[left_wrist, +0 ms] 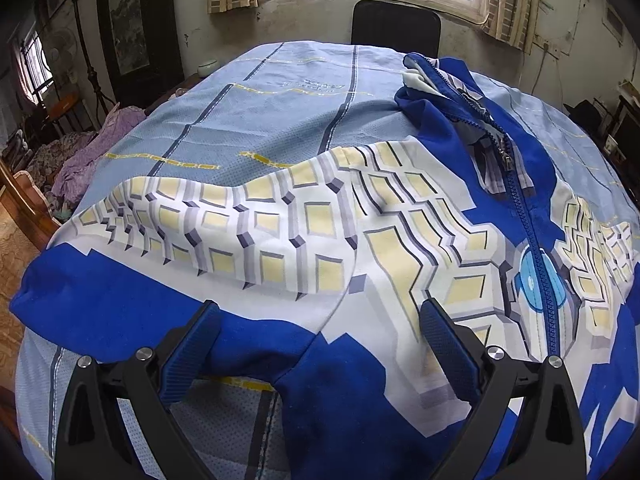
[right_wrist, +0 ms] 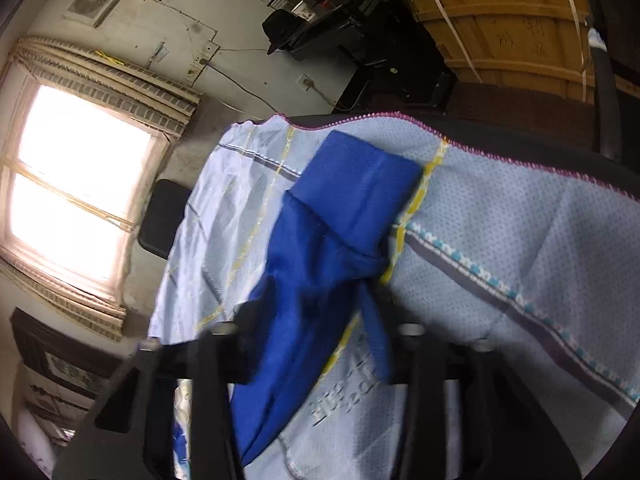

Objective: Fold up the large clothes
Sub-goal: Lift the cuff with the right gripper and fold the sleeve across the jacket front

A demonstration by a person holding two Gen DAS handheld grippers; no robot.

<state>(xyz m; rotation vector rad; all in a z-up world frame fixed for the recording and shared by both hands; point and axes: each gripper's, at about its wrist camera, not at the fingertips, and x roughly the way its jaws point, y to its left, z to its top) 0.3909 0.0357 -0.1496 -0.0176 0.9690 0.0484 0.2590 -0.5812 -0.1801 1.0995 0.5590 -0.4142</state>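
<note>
A blue, white and yellow zip-up jacket (left_wrist: 360, 232) lies spread front-up on a table under a light blue sheet (left_wrist: 260, 112). Its zipper (left_wrist: 524, 208) runs down the right side of the left wrist view. One sleeve (left_wrist: 120, 292) stretches out to the left. My left gripper (left_wrist: 320, 332) hovers open over the jacket near the armpit, with nothing pressed between its fingers. In the blurred right wrist view the other blue sleeve (right_wrist: 304, 280), with its cuff (right_wrist: 356, 188) lying on the sheet, runs down between my fingers. There my right gripper (right_wrist: 320, 312) is shut on the bunched cloth.
A black chair back (left_wrist: 396, 26) stands at the table's far edge under the window. Purple clothes (left_wrist: 104, 140) are piled off the left side, and a white bowl (left_wrist: 208, 67) sits at the far left corner. A wooden crate (right_wrist: 504, 20) and dark equipment stand beyond the right edge.
</note>
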